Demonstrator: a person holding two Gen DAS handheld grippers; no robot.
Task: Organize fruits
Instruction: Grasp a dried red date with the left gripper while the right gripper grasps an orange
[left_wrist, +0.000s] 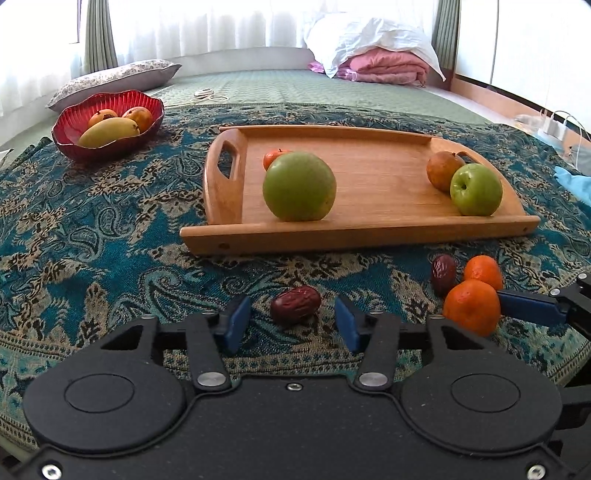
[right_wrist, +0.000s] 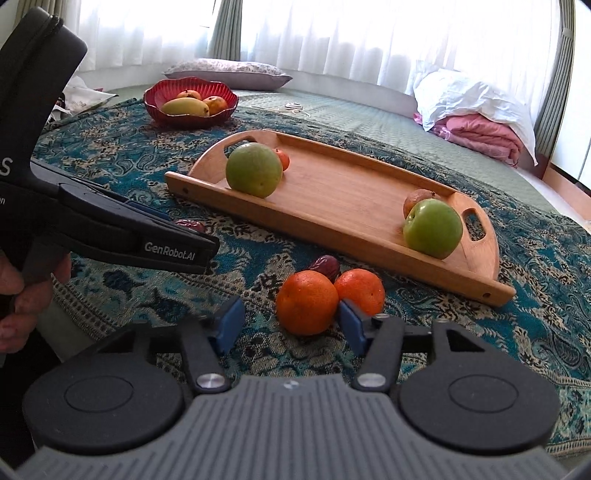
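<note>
The left hand-held gripper (left_wrist: 291, 319) hangs low over the teal paisley cloth (left_wrist: 110, 236) on the bed, its blue pads apart with a wrinkled dark red date (left_wrist: 295, 305) lying between them, touching neither. The right hand-held gripper (right_wrist: 288, 325) stands with its pads apart around a round orange tangerine (right_wrist: 307, 302); the right pad touches the fruit, the left one stands clear. A second tangerine (right_wrist: 360, 290) and another date (right_wrist: 325, 266) sit just beyond it. Further ahead lies the wooden handled tray (right_wrist: 354, 240), carrying a large green fruit (right_wrist: 253, 175), a green apple (right_wrist: 433, 228), a brown pear (left_wrist: 443, 170) and a small tangerine (left_wrist: 271, 158). Far left, a red scalloped bowl (left_wrist: 70, 127) holds mangoes.
</note>
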